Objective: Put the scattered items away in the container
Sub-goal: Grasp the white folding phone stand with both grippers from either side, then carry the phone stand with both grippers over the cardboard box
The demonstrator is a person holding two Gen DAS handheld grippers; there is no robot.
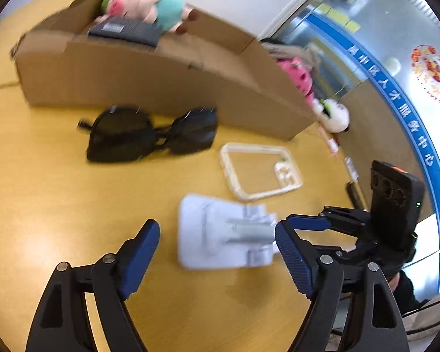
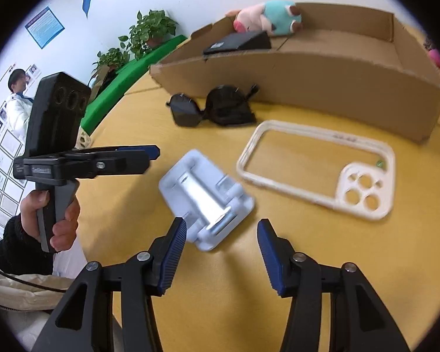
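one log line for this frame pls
left gripper: open, empty | right gripper: open, empty | stand, case, sunglasses: on table | box: plush, black item

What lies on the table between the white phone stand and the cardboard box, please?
Two things: the clear phone case and the black sunglasses, both flat on the table before the cardboard box, beyond the white phone stand. The right wrist view shows it best.

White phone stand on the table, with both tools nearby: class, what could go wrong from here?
1. The white phone stand lies flat on the table, so the open right tool may slip off it.
2. The left tool hovers close by; the two could collide.
3. The clear phone case lies beside the stand and could get knocked.
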